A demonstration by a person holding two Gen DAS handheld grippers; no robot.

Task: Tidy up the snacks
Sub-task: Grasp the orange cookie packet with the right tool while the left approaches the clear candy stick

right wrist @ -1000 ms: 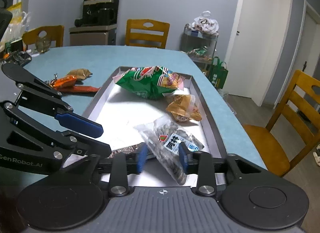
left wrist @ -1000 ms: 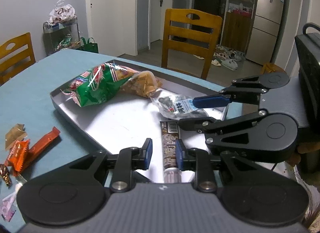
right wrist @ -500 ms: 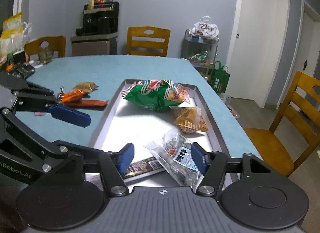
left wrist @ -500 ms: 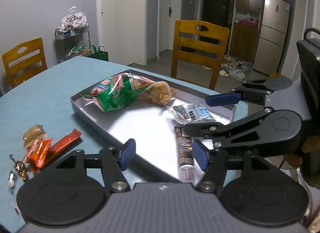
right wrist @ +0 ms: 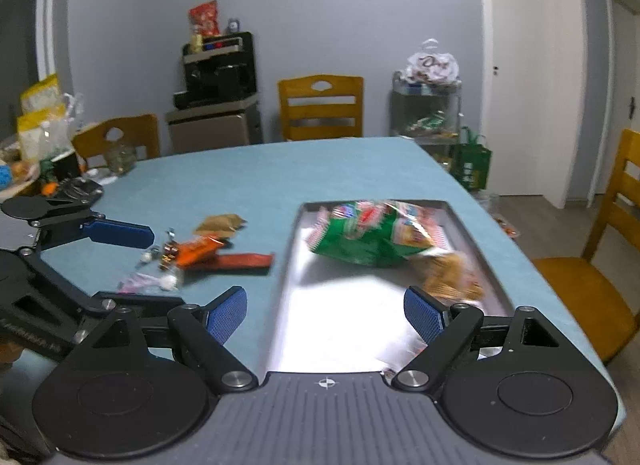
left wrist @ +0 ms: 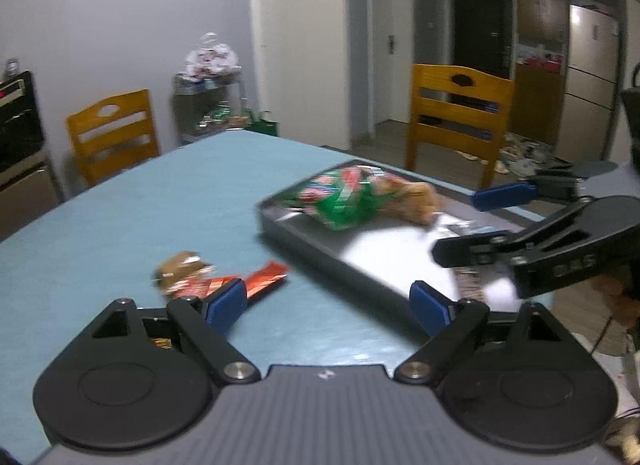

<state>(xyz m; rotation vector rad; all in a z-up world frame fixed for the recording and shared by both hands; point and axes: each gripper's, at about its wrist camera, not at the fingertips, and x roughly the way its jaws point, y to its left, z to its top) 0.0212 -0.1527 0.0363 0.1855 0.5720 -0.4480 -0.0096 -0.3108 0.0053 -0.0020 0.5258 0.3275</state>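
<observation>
A grey tray (right wrist: 286,265) on the blue table holds a green snack bag (right wrist: 372,237), a brown packet (right wrist: 452,277) and a dark bar (left wrist: 468,285). Orange and red wrappers (right wrist: 200,251) lie loose on the table left of the tray. My right gripper (right wrist: 325,315) hangs over the tray's near end. Its jaws are opening, with nothing between them. My left gripper (left wrist: 327,305) is above the table beside the tray (left wrist: 280,221), near the loose wrappers (left wrist: 240,283). Its jaws are also opening and empty. The picture is blurred by motion.
Wooden chairs (right wrist: 320,105) stand around the table. A black appliance on a cabinet (right wrist: 218,77) and a wire shelf with bags (right wrist: 428,105) are by the far wall. Jars and packets (right wrist: 44,137) crowd the table's far left corner.
Both grippers' jaws have spread wide, the left off the dark bar and the right off a clear packet, both left in the tray. Both grippers rose and drew back; the left swung toward the loose wrappers.
</observation>
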